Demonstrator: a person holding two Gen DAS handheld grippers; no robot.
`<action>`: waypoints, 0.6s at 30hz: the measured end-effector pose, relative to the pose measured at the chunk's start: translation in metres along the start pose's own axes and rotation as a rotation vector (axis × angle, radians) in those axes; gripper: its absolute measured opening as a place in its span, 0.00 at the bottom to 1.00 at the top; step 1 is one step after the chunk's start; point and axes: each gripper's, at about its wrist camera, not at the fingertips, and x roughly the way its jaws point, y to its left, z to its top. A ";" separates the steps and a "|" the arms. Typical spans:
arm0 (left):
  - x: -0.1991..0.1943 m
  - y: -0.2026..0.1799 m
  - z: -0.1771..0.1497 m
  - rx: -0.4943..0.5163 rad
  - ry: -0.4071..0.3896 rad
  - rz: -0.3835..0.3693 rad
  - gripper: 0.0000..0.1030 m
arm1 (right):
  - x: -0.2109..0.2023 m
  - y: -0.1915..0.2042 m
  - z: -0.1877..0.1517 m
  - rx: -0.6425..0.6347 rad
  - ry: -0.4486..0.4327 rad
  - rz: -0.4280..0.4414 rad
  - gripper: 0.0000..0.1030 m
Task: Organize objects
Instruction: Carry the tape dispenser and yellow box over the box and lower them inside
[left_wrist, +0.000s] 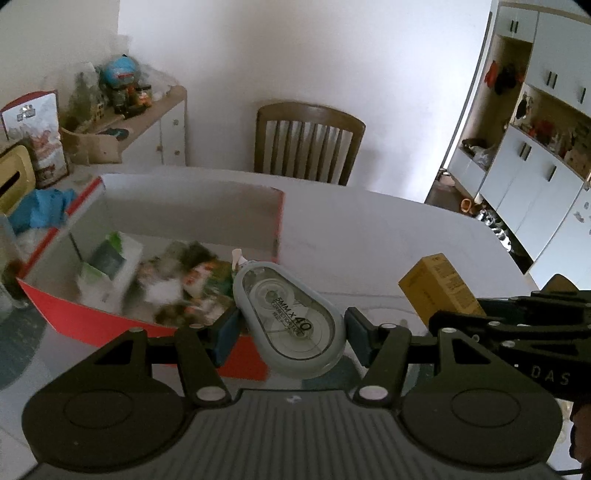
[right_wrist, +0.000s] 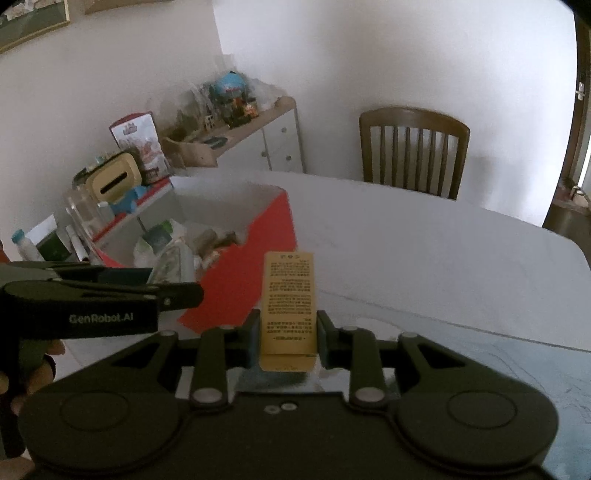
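My left gripper (left_wrist: 290, 332) is shut on a grey correction tape dispenser (left_wrist: 290, 317), held above the near right corner of a red box (left_wrist: 88, 325) with white inner walls that holds several packets. My right gripper (right_wrist: 288, 334) is shut on a yellow carton (right_wrist: 289, 306) with printed text, held above the table to the right of the red box (right_wrist: 258, 258). The yellow carton (left_wrist: 439, 288) and the right gripper's body show at the right of the left wrist view. The left gripper's body (right_wrist: 103, 299) shows at the left of the right wrist view.
The white table (right_wrist: 424, 240) stretches right and back. A wooden chair (left_wrist: 308, 142) stands at its far side. Bottles, a blue cloth (left_wrist: 44, 208) and a yellow tissue box (right_wrist: 114, 181) crowd the left. A sideboard (right_wrist: 258, 136) and white cupboards (left_wrist: 535, 166) line the walls.
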 end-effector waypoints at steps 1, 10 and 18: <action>-0.002 0.006 0.003 0.004 -0.003 0.001 0.60 | 0.001 0.006 0.003 0.002 -0.004 0.001 0.27; -0.011 0.059 0.017 0.039 -0.025 0.015 0.60 | 0.017 0.055 0.027 0.004 -0.040 -0.003 0.27; 0.001 0.101 0.030 0.072 -0.021 0.027 0.60 | 0.042 0.087 0.045 0.005 -0.050 -0.031 0.27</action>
